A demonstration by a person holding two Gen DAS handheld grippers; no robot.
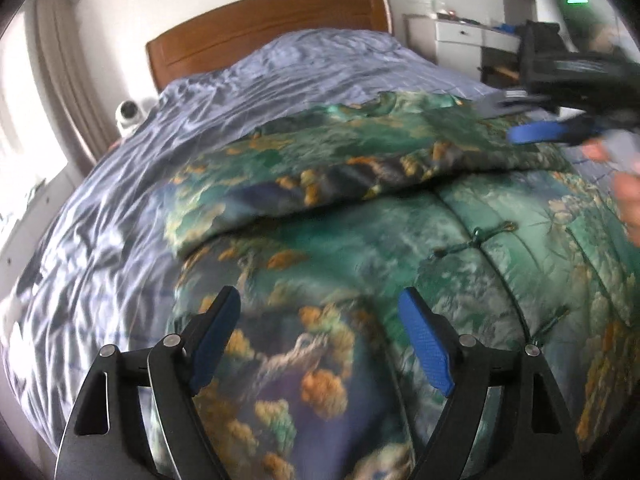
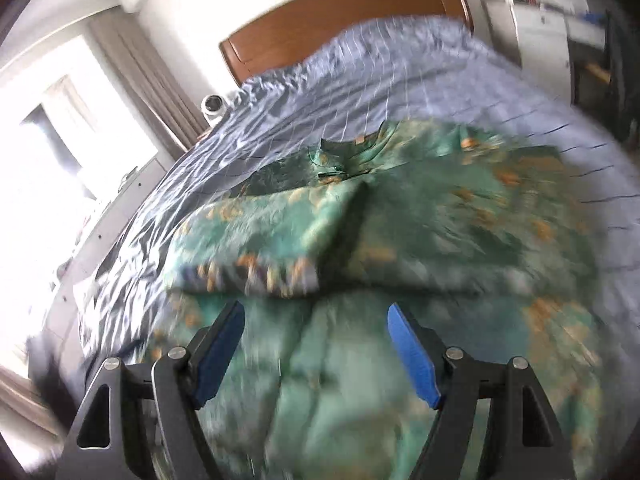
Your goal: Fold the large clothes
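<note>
Left wrist view: the left tool (image 1: 320, 312) hangs over a large green garment (image 1: 360, 248) printed with mountains and orange trees, its blue-padded jaws standing wide with nothing between them. The garment lies spread on a bed (image 1: 120, 184) covered in a rumpled blue-grey sheet, and one part of it is folded across the rest, forming a thick band that runs from left to right. Knotted cord fastenings (image 1: 476, 236) line the front seam to the right of the tool. At the upper right the right tool (image 1: 536, 132) enters over the far edge of the garment, one blue pad showing, with fingers of the person's hand (image 1: 628, 196) below it. A wooden headboard (image 1: 272, 24) stands behind the bed, and a small white camera (image 1: 129, 114) sits beside the mattress at the left.

Right wrist view: heavy motion blur softens everything here. The right tool (image 2: 316, 324) is likewise spread wide and empty above the garment (image 2: 400, 216), whose folded band crosses just ahead of the fingertips. What looks like the collar (image 2: 356, 152) lies at the far end, toward the headboard (image 2: 344, 12). Curtains (image 2: 152, 76) and a bright window fill the left.
</note>
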